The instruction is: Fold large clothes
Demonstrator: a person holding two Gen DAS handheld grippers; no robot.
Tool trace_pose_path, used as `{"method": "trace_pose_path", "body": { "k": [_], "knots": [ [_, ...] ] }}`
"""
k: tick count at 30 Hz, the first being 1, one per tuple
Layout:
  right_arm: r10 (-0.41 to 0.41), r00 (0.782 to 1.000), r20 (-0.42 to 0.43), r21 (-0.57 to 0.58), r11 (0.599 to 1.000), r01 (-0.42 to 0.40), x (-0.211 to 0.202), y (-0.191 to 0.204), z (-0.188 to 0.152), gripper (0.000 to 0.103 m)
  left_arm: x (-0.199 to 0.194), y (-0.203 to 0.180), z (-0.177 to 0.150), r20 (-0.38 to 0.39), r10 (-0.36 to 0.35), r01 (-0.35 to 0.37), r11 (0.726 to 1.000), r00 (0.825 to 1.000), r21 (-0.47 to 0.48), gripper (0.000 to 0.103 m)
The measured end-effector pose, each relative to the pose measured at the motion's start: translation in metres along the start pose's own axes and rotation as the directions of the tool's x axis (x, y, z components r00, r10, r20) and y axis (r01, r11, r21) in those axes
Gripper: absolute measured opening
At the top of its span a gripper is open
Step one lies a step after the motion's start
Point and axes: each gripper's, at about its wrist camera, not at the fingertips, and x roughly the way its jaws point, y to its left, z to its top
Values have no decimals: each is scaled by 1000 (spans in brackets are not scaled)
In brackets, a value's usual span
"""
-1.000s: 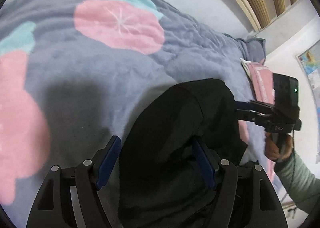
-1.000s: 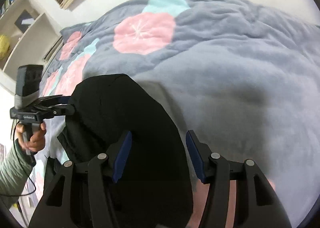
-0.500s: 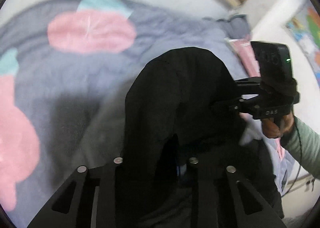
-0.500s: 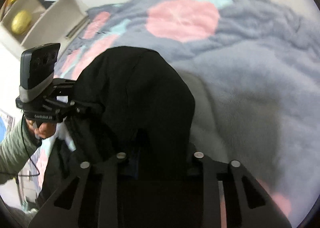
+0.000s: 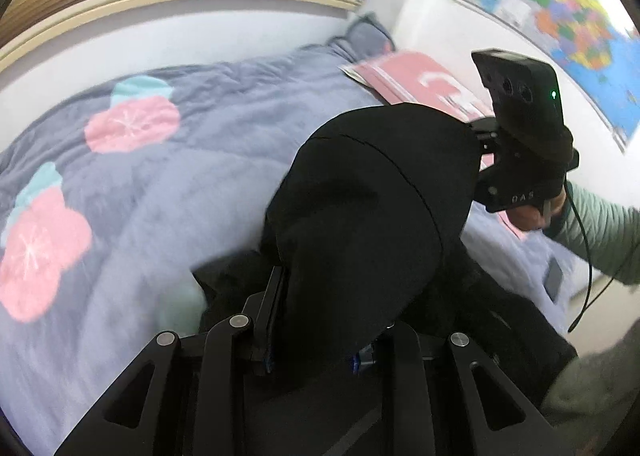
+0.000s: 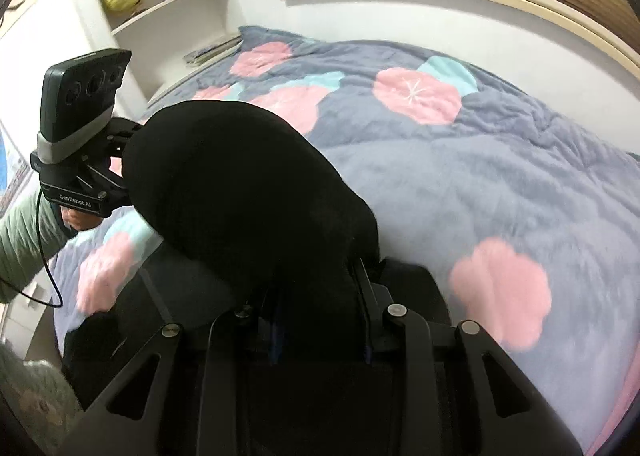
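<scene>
Bed w/ grey floral blanket (image 5: pixel 168 191): left tool (image 5: pixel 316 340) & right tool (image 6: pixel 320 320) are both clamping black garment (image 5: pixel 372 215), jaws nearly closed on it.

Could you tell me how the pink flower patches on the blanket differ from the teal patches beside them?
The pink flower patches are larger, with scalloped edges and a pale star at the centre; the teal patches are smaller, plain, and peek out from behind the pink ones. Pink ones are more numerous than teal ones. Both are soft shapes on the same grey-blue blanket.

Flowered bedspread (image 6: pixel 500 175), white shelves (image 6: pixel 168 11), wall map (image 5: pixel 560 15)
</scene>
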Motion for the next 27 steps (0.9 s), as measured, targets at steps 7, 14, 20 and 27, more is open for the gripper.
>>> {"method": "trace_pose_path", "body": {
  "k": [7, 14, 20, 27],
  "knots": [
    [-27, 992, -123, 27, 999, 31, -1, 57, -75, 33, 11, -47, -69, -72, -29, 23, 996, 997, -83, 26],
    [-87, 969, -231, 17, 995, 94, 5, 85, -120, 34, 33, -48, -134, -106, -71, 38, 958, 992, -285, 26],
    [-140, 966, -215, -2, 990, 143, -45, 101, -120, 36, 12, -61, -164, -128, -40, -1, 951, 991, -308, 27],
    [-143, 988, -50, 136, 979, 149, -61, 92, -63, 42, -15, -77, -173, -172, 26, -70, 965, 985, -254, 27]
  ]
}}
